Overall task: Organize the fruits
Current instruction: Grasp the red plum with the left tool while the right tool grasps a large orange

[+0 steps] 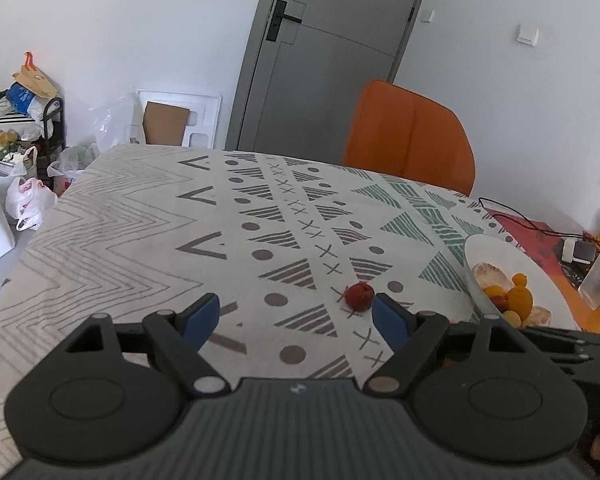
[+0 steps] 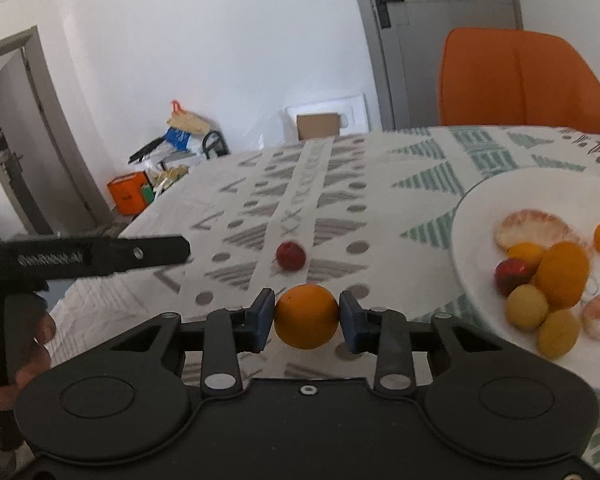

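Note:
My right gripper (image 2: 306, 316) is shut on a small orange (image 2: 306, 320), its blue pads pressing both sides just above the patterned tablecloth. Beyond it a small red fruit (image 2: 291, 255) lies on the cloth. To the right stands a white plate (image 2: 474, 208) holding several orange and yellow fruits, a red one (image 2: 510, 274) and peeled citrus pieces. My left gripper (image 1: 296, 316) is open with nothing between its fingers. The red fruit (image 1: 359, 296) lies just beyond its right fingertip (image 1: 384, 312). The plate (image 1: 488, 248) sits at the right edge of the left wrist view.
An orange chair (image 1: 410, 132) stands behind the table's far edge. A clear cup (image 1: 598, 286), a charger and a black cable (image 1: 540, 230) lie right of the plate. Bags (image 1: 28, 200) and a rack crowd the floor off the table's left edge. A hand (image 2: 24, 360) holds the left tool.

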Tool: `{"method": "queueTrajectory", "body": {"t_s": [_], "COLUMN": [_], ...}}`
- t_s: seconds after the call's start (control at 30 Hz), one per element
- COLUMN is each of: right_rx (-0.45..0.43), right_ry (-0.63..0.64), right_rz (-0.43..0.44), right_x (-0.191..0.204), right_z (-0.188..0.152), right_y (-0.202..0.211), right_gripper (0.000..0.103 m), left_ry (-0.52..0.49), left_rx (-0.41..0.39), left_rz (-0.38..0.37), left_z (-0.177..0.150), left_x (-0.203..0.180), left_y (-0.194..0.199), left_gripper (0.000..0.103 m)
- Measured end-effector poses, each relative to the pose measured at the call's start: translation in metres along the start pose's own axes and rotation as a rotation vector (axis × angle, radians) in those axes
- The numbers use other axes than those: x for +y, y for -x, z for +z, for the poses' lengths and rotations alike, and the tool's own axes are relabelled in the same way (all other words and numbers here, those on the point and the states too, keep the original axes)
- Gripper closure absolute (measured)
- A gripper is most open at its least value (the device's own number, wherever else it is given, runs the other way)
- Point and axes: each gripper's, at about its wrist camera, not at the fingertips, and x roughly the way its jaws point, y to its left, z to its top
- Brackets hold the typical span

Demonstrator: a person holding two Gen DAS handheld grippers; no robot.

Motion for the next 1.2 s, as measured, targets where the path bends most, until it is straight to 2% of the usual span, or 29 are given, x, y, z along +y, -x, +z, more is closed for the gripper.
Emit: {"method": "queueTrajectory", "body": {"t_s": [0.3, 0.53, 0.67, 0.8, 0.93, 1.03, 1.07, 1.1, 1.2], "right_rx": [-0.078, -0.103, -0.103, -0.088, -0.1, -0.111, -0.113, -0.115, -0.129], "right_ry": [-0.043, -0.089, -0.101, -0.111, -0.121, -0.117, -0.117, -0.117, -0.116], "right_rz": [-0.031, -0.052, -0.036, -0.04, -0.04, -0.051, -0.053, -0.053, -0.055], "right_x": [-0.022, -0.037, -0.041, -0.044, -0.045, -0.044, -0.045, -0.044, -0.044], "right_z": [0.003, 0.0, 0.0, -0.001, -0.001, -0.001, -0.001, -0.001, 0.0], "right_y": [0.007, 0.008, 0.008, 0.004, 0.009, 0.011, 0.013, 0.014, 0.018], "right_gripper": [0.07, 0.07, 0.07, 0.07, 0.07, 0.07, 0.07, 0.07, 0.07], "left_ry": [-0.027, -0.065, -0.083, -0.09, -0.108, -0.11, -0.111, -0.116, -0.107], "left_rx": [-0.009, 0.015, 0.021, 0.049, 0.081, 0.101, 0.103, 0.092, 0.103], "left_rz": [-0.006, 0.006, -0.008, -0.011, -0.033, -0.046, -0.048, -0.038, -0.044], "left_z": [0.006, 0.005, 0.006, 0.006, 0.004, 0.002, 0.001, 0.0, 0.001], "left_x": [-0.017, -0.028, -0.035, -0.041, -0.048, -0.05, -0.05, -0.051, -0.052], "left_y": [-0.017, -0.031, -0.04, -0.054, -0.068, -0.077, -0.08, -0.081, -0.079], "left_gripper": [0.023, 0.026, 0.028, 0.038, 0.043, 0.055, 0.065, 0.08, 0.081]}}
